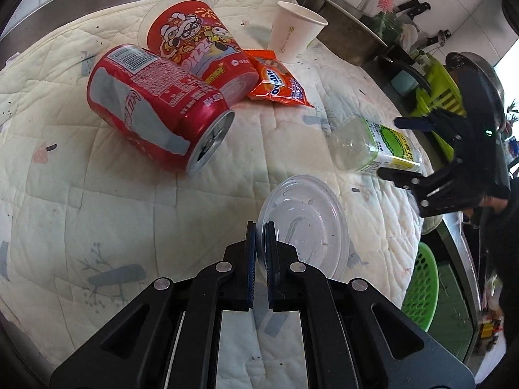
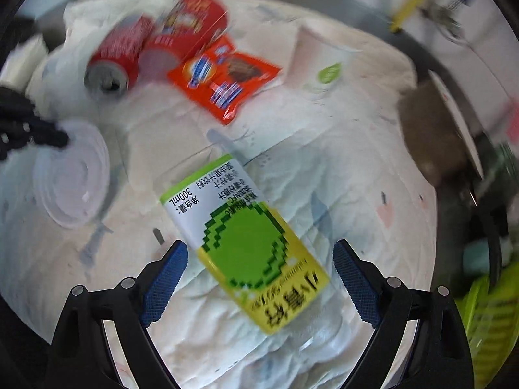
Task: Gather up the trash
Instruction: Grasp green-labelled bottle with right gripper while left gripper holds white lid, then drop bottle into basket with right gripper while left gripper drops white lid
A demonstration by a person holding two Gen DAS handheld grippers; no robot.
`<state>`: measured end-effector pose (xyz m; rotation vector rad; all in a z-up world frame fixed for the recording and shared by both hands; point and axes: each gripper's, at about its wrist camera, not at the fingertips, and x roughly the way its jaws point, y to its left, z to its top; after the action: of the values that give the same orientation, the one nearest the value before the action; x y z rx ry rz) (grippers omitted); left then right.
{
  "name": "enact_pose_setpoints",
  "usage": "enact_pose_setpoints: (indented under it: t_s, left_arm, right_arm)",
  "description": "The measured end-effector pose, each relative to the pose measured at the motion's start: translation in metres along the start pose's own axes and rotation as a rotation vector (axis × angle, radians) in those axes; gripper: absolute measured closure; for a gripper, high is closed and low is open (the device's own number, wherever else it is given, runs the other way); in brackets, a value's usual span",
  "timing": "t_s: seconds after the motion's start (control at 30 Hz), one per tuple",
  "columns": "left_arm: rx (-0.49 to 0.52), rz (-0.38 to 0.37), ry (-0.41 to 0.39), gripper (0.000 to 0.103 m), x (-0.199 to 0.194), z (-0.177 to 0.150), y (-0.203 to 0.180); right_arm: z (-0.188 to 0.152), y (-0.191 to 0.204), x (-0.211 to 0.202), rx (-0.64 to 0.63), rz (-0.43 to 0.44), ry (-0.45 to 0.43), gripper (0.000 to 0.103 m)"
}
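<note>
- The quilted cloth is the biggest thing under me; it is pale with small printed shapes, it covers the desk, and all the trash lies on it.
- A dark round pot sits past the far right corner of the cloth, and a green slatted basket stands further right of it.
- The red noodle cup lies on its side at the far end of the cloth, its base turned toward me.
- The red soda can lies on its side just in front of that cup and touching it, its silver top facing my left claw.
- The juice bottle is clear with a green and yellow label; it lies flat on the right part of the cloth, between the fingers of my right claw.
- My right claw is spread wide around the bottle, and its blue pads do not touch it.
- The clear plastic lid is tilted up off the cloth in front of my left claw.
- My left claw is closed narrow on the near rim of that lid.
- The white paper cup stands tilted at the far edge, right of the noodle cup.
- The orange snack wrapper lies flat between the noodle cup and the paper cup.
</note>
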<state>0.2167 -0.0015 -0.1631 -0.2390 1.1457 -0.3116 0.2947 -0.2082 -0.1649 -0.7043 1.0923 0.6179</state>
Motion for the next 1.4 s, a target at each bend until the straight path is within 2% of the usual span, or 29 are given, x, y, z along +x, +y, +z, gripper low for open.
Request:
enact_pose_setpoints:
  t_s: [0.13, 0.17, 0.3, 0.4, 0.67, 0.8, 0.9, 0.97, 1.2, 1.4]
  left_arm:
    - [0.000, -0.006, -0.002, 0.099, 0.000, 0.001, 0.002]
    - [0.002, -0.005, -0.003, 0.099, 0.000, 0.001, 0.002]
    - [0.005, -0.003, -0.019, 0.099, -0.005, 0.003, 0.003]
    - [0.003, -0.009, -0.037, 0.099, -0.011, 0.004, 0.003]
    - [0.016, -0.034, -0.069, 0.099, -0.024, 0.003, -0.006]
    - [0.045, -0.054, -0.087, 0.099, -0.033, 0.003, -0.019]
    - [0.080, -0.074, -0.094, 0.099, -0.039, 0.001, -0.034]
    - [0.108, -0.091, -0.096, 0.099, -0.043, -0.001, -0.046]
    - [0.226, -0.172, -0.089, 0.099, -0.050, -0.015, -0.101]
    - [0.334, -0.240, -0.033, 0.099, -0.038, -0.036, -0.155]
  right_arm:
    - [0.007, 0.007, 0.014, -0.071, -0.001, 0.053, 0.015]
    - [0.009, 0.010, 0.017, -0.081, -0.003, 0.061, 0.021]
    - [0.008, 0.014, 0.010, -0.062, -0.028, 0.047, 0.033]
    - [0.004, 0.010, -0.002, 0.011, -0.041, 0.024, 0.045]
    - [-0.025, 0.010, -0.061, 0.324, -0.029, -0.140, 0.048]
    - [-0.054, 0.021, -0.096, 0.499, -0.006, -0.250, 0.049]
    - [-0.087, 0.031, -0.124, 0.625, -0.016, -0.336, 0.049]
    - [-0.109, 0.038, -0.136, 0.693, -0.052, -0.349, 0.050]
    - [-0.207, 0.067, -0.163, 0.932, -0.169, -0.316, 0.050]
    - [-0.287, 0.093, -0.156, 1.127, -0.201, -0.194, 0.050]
